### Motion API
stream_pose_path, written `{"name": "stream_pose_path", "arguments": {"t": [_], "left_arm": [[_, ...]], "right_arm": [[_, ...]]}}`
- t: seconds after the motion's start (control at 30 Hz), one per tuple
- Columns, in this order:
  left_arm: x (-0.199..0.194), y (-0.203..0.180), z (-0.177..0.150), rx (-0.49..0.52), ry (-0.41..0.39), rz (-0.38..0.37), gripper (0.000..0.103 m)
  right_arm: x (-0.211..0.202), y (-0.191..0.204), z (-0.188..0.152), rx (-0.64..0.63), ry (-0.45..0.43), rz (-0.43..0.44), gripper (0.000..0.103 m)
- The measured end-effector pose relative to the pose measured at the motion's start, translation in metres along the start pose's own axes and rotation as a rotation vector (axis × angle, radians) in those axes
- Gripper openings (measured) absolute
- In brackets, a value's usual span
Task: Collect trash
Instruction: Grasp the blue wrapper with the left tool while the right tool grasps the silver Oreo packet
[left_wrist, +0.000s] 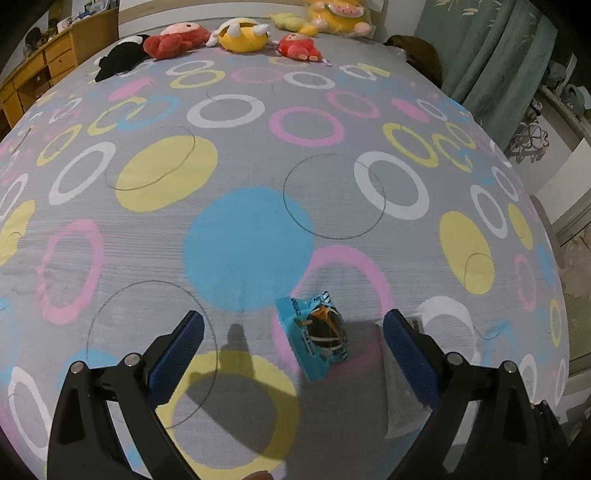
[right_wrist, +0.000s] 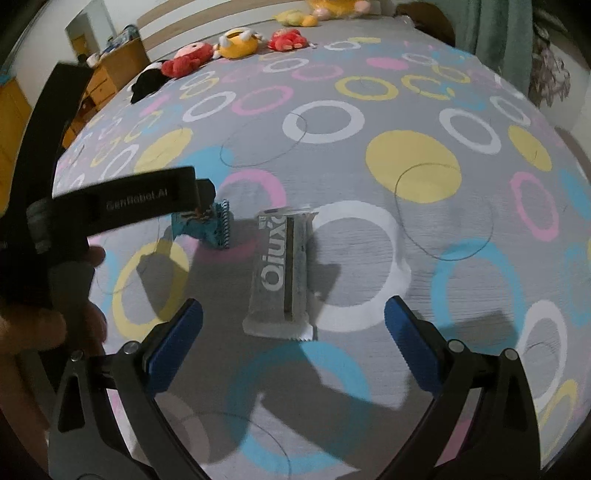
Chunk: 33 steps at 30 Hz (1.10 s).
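Jaws on both grippers spread wide, nothing between the pads. Left gripper (left_wrist: 293, 323) hovers low over the bed, its opening framing a blue snack wrapper (left_wrist: 319, 338) that sits right of centre, nearer the right-hand finger. Wrapper is crumpled, standing partly on edge, dark printed patch facing up. Right gripper (right_wrist: 293, 314) hangs above a grey-white bar wrapper (right_wrist: 282, 273), which lies flat and lengthwise along the approach line, its near serrated end just ahead of the fingertips. In the right wrist view the left gripper (right_wrist: 201, 195) shows side-on directly over the blue wrapper (right_wrist: 212, 229), so the two pieces of trash lie near each other but apart, on the circle-print bedsheet (left_wrist: 332, 155).

Step in hand looks like the left pick. To do it well: shift left gripper slightly rightward so the wrapper centres, drop until pads bracket the raised fold, then close on the wrapper only, not the sheet. Thin film likely slips or flattens, so grip the bunched part. Right gripper should probably wait or keep clear; the grippers are close enough to collide.

Plush toys (left_wrist: 207, 38) line the far edge, well apart. No bin visible.
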<state>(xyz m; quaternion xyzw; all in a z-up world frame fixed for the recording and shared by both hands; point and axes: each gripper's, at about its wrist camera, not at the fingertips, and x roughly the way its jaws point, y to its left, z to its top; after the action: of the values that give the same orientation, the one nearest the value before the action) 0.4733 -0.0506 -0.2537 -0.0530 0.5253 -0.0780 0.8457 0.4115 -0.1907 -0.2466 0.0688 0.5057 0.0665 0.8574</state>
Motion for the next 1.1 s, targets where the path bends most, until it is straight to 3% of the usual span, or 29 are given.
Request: {"name": "stream_pose_path", "arguments": {"t": [0.17,0.47,0.67,0.73,0.83,0.9,0.93,1.0,1.03,1.07,1.1], "left_arm": [[0.016,0.004,0.007,-0.031,0.026,0.006,0.095],[0.045,-0.01,0.006,0.06,0.098,0.063,0.095],[0.05,-0.01,0.005,0.072,0.102,0.08,0.095],[0.053,-0.014,0.004,0.12,0.118,0.098,0.095],[0.053,-0.01,0.008,0.094,0.129,0.077,0.095],[0.055,-0.015,0.006,0.114,0.123,0.11,0.095],[0.056,-0.017,0.006,0.12,0.117,0.121,0.093],[0.054,-0.018,0.007,0.107,0.106,0.12,0.085],[0.053,-0.018,0.008,0.105,0.1,0.117,0.071],[0.05,-0.019,0.009,0.106,0.092,0.109,0.052],[0.047,-0.019,0.01,0.106,0.086,0.099,0.038]], "right_arm": [[0.016,0.003,0.005,-0.008,0.023,-0.011,0.096],[0.052,0.001,0.006,-0.016,0.087,-0.064,0.096],[0.061,0.007,0.007,-0.062,0.087,-0.118,0.096],[0.063,0.009,0.006,-0.08,0.086,-0.137,0.096],[0.065,0.013,0.007,-0.101,0.081,-0.15,0.096],[0.066,0.014,0.006,-0.102,0.08,-0.159,0.096],[0.067,0.016,0.006,-0.109,0.08,-0.163,0.091],[0.065,0.024,0.008,-0.122,0.074,-0.16,0.072],[0.063,0.027,0.009,-0.132,0.071,-0.155,0.048],[0.061,0.031,0.011,-0.14,0.069,-0.161,0.037],[0.061,0.032,0.012,-0.141,0.075,-0.168,0.037]]}}
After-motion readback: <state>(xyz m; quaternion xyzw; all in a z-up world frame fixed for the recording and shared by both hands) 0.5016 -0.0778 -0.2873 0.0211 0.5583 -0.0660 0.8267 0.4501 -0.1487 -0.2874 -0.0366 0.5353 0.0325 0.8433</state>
